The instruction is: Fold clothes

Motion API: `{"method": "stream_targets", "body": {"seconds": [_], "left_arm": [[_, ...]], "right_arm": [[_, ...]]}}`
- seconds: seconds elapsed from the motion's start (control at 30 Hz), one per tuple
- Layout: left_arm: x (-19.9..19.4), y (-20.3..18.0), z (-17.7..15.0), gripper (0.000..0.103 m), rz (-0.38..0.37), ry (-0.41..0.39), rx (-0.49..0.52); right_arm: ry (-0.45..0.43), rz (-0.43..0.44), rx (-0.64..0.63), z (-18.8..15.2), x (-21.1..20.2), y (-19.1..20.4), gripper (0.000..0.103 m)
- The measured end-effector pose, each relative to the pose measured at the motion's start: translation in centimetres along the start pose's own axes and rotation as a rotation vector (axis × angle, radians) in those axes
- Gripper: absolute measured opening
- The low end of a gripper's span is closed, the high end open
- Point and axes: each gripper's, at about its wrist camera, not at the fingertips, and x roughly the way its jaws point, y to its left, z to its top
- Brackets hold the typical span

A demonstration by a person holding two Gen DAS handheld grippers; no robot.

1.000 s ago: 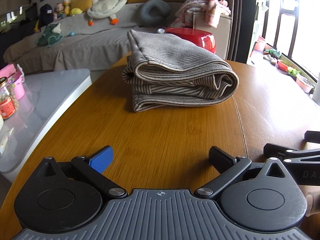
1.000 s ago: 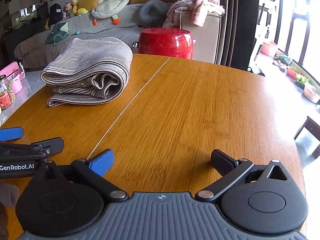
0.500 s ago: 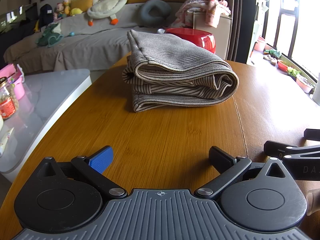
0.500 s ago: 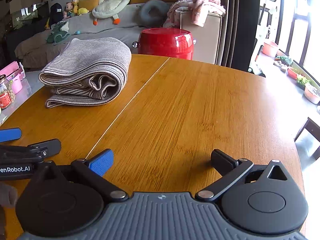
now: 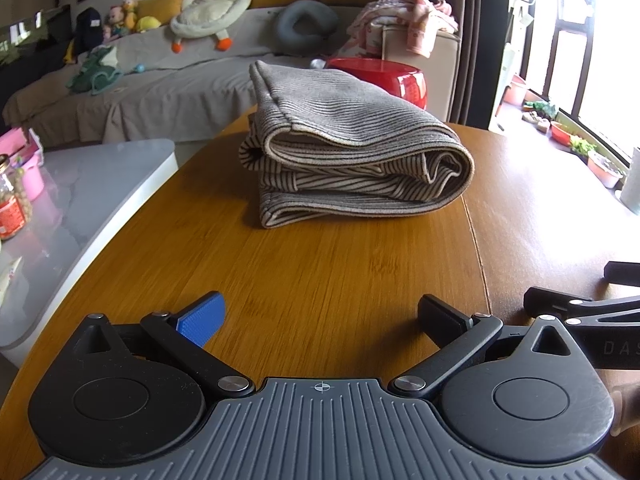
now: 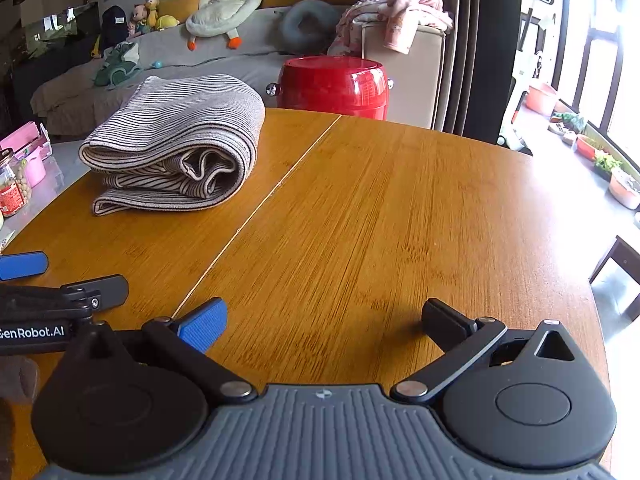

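- The left tool (image 5: 320,316) sits low over the wooden surface (image 5: 340,280), its two fingers spread wide with nothing between them: released.
- The right tool (image 6: 322,318) is in the same pose, fingers splayed and empty, over the near edge of the surface; each tool shows at the side of the other's view.
- A thin seam (image 6: 256,216) runs across the surface from near the tools toward the far edge.
- Beyond the left tool, well apart from both, the folded striped garment (image 5: 352,152) lies on the surface as a thick, layered bundle with its rolled edge facing the tools; from the right wrist it is to the left of the seam.
- To the left, a grey side table (image 5: 80,200) carries a glass jar (image 5: 12,208).
- Behind the surface stands a red stool (image 6: 334,86).
- Farthest back, a sofa (image 5: 160,92) holds a plush duck (image 5: 212,4) and a grey neck pillow (image 5: 304,24).
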Motion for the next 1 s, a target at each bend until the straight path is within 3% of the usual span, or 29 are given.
{"method": "stream_targets", "body": {"seconds": [1.0], "left_arm": [[0.15, -0.19, 0.09, 0.103, -0.012, 0.005, 0.022]], "right_arm": [[-0.001, 0.003, -0.001, 0.02, -0.06, -0.03, 0.103]]}}
